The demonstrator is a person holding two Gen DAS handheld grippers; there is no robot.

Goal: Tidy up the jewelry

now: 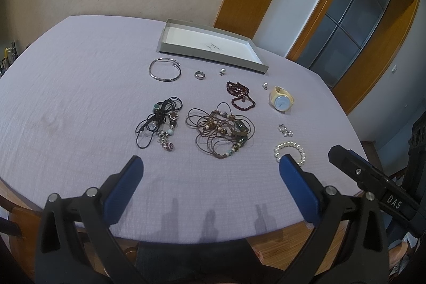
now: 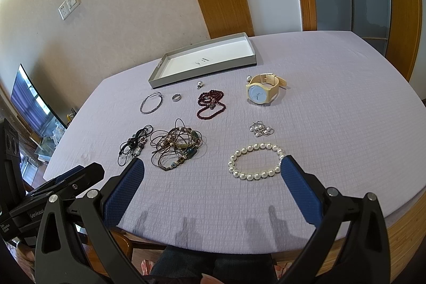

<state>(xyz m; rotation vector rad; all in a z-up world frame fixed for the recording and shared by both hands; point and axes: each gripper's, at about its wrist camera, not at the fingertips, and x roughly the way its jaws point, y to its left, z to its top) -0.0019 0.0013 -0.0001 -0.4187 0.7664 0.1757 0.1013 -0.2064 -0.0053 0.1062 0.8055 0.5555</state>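
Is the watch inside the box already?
No, the watch lies on the tablecloth in front of the box, which holds only a small paper label.

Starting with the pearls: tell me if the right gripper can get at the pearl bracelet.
Probably yes. The right gripper is open and empty, and the pearl bracelet lies flat on the tablecloth just ahead, with nothing between them.
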